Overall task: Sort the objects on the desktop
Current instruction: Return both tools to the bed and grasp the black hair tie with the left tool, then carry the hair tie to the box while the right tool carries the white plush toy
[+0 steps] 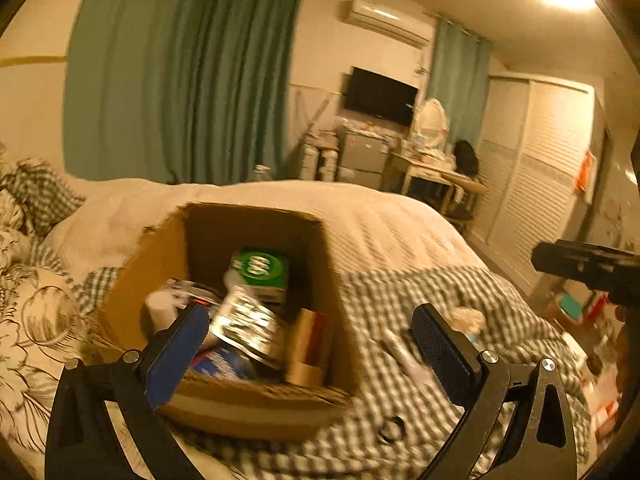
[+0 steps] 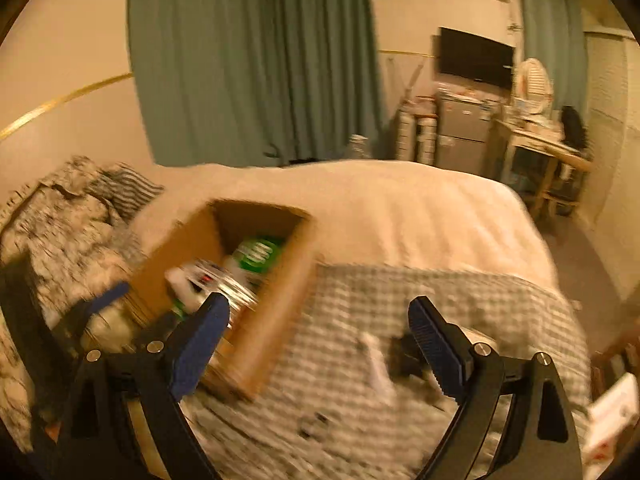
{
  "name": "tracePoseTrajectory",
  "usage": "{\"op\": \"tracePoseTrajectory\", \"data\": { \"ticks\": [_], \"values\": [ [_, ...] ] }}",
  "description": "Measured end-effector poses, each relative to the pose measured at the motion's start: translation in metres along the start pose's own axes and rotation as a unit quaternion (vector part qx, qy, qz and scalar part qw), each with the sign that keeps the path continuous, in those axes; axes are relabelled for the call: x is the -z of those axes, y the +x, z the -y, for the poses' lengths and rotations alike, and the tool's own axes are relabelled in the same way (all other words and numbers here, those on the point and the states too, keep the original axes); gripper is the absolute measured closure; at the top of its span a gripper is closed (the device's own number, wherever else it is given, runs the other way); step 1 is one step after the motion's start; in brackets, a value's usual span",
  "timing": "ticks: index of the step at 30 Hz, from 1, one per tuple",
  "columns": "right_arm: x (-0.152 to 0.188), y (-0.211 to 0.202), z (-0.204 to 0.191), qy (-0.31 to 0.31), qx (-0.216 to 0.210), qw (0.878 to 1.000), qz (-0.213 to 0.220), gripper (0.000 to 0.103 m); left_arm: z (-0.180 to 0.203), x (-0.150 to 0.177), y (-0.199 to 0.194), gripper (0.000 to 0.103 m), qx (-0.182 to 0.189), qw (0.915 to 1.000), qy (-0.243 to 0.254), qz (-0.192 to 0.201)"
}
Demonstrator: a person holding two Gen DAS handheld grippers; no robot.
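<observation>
Bed (image 1: 400, 216) fills the lower half of both views: cream quilt on the far part, grey-white checked blanket (image 1: 420, 292) on the near part, floral pillow (image 1: 36, 320) at the left edge

Cardboard box (image 1: 312, 280) sits open on the bed where quilt meets checked blanket, left of centre in both views. Inside, partly blurred: green-and-white carton (image 1: 260, 272) at the back, silver blister pack (image 1: 248, 324) lying across the middle, brown tape roll (image 1: 308, 344) standing against the right wall, white bottle-like item (image 1: 160, 308) on the left

Loose on the checked blanket, right of the box: thin white stick-like item (image 2: 376, 364), dark small object (image 2: 400, 354) just beside it, small dark ring-like thing (image 1: 394, 428) nearer the camera. All motion-blurred, can't identify them

Left gripper (image 1: 312, 344): jaws wide, nothing between them. Left finger overlaps the box's near-left corner in view, right finger over the blanket; contact with the box not resolvable

Right gripper (image 2: 316, 340): jaws wide, empty. Left finger in front of the box's near end, right finger over the blanket beside the dark object. Also shows as a black body at the right edge of the left wrist view

Background: teal curtains (image 1: 180, 80), wall TV (image 1: 380, 96), AC unit (image 1: 386, 22), cluttered desk (image 1: 436, 168), louvred wardrobe (image 1: 536, 168)
</observation>
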State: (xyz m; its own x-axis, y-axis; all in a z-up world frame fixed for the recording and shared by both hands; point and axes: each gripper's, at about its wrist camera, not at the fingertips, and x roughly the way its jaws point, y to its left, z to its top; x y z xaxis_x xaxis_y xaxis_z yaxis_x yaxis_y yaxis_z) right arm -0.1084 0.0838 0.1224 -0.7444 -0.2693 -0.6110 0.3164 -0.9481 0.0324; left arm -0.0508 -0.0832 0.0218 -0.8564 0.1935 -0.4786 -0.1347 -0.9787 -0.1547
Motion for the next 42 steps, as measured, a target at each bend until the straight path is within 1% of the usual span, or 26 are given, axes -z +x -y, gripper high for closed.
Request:
{"op": "tracePoseTrajectory", "data": {
  "ticks": [2,4,7,9,11,14,15,18,20,21,22,23,24,25,26,27,28,31,34,36,38,40,41,42],
  "values": [
    [0.014,-0.015,0.023,0.005,0.030,1.000,-0.009,0.012,0.018,0.005,-0.001,0.000,0.013,0.9997,0.008,-0.017],
    [0.031,-0.029,0.052,0.023,0.048,0.998,-0.018,0.012,0.031,0.012,0.000,0.000,0.022,0.9992,0.015,-0.031],
    [0.053,-0.041,0.088,0.052,0.056,0.997,-0.023,0.011,0.050,0.028,0.009,0.000,0.025,0.9974,0.023,-0.064],
    [0.068,-0.043,0.106,0.069,0.062,0.995,-0.018,0.011,0.060,0.042,0.021,0.000,0.024,0.9942,0.020,-0.103],
    [0.081,-0.040,0.120,0.082,0.063,0.995,-0.014,0.011,0.066,0.057,0.037,0.000,0.027,0.9896,0.011,-0.141],
    [0.098,-0.025,0.133,0.099,0.051,0.994,-0.019,0.011,0.076,0.081,0.067,0.000,0.022,0.9818,0.008,-0.189],
    [0.104,-0.017,0.139,0.105,0.045,0.993,-0.023,0.011,0.081,0.090,0.080,0.000,0.015,0.9779,0.016,-0.208],
    [0.118,0.006,0.152,0.114,0.042,0.992,-0.031,0.011,0.093,0.108,0.107,0.000,0.011,0.9685,0.048,-0.244],
    [0.124,0.020,0.158,0.113,0.040,0.992,-0.040,0.011,0.098,0.120,0.129,0.011,0.007,0.9582,0.073,-0.276],
    [0.126,0.028,0.161,0.111,0.037,0.992,-0.045,0.011,0.099,0.127,0.142,0.022,0.005,0.9516,0.079,-0.297],
    [0.127,0.034,0.162,0.108,0.035,0.992,-0.048,0.011,0.099,0.133,0.152,0.036,0.007,0.9451,0.079,-0.317],
    [0.128,0.045,0.163,0.102,0.031,0.993,-0.055,0.011,0.097,0.140,0.162,0.042,0.009,0.9391,0.076,-0.335],
    [0.129,0.051,0.163,0.099,0.029,0.993,-0.059,0.011,0.097,0.143,0.165,0.045,0.008,0.9385,0.078,-0.336],
    [0.129,0.059,0.162,0.095,0.025,0.993,-0.064,0.011,0.097,0.144,0.164,0.053,0.011,0.9400,0.083,-0.331],
    [0.128,0.068,0.161,0.092,0.018,0.993,-0.070,0.011,0.099,0.144,0.162,0.064,0.017,0.9415,0.090,-0.324],
    [0.125,0.079,0.159,0.088,0.011,0.993,-0.077,0.011,0.101,0.143,0.159,0.092,0.024,0.9420,0.098,-0.320],
    [0.124,0.086,0.157,0.084,0.010,0.993,-0.082,0.011,0.103,0.143,0.157,0.097,0.030,0.9423,0.103,-0.317],
    [0.119,0.119,0.145,0.058,0.024,0.991,-0.119,0.011,0.104,0.141,0.147,0.097,0.029,0.9490,0.106,-0.296],
    [0.118,0.143,0.133,0.030,0.035,0.988,-0.147,0.011,0.099,0.133,0.136,0.097,0.044,0.9597,0.092,-0.262],
    [0.118,0.155,0.132,0.026,0.043,0.986,-0.159,0.011,0.095,0.125,0.129,0.097,0.054,0.9661,0.080,-0.239],
    [0.119,0.168,0.140,0.041,0.042,0.983,-0.174,0.011,0.090,0.121,0.126,0.097,0.060,0.9693,0.069,-0.228],
    [0.122,0.184,0.151,0.063,0.042,0.977,-0.199,0.011,0.088,0.115,0.130,0.097,0.066,0.9690,0.057,-0.231],
    [0.125,0.195,0.159,0.080,0.042,0.971,-0.222,0.011,0.085,0.115,0.130,0.097,0.067,0.9695,0.049,-0.231],
    [0.127,0.201,0.163,0.088,0.042,0.968,-0.231,0.011,0.083,0.116,0.130,0.097,0.070,0.9690,0.044,-0.233]
  ]
}}
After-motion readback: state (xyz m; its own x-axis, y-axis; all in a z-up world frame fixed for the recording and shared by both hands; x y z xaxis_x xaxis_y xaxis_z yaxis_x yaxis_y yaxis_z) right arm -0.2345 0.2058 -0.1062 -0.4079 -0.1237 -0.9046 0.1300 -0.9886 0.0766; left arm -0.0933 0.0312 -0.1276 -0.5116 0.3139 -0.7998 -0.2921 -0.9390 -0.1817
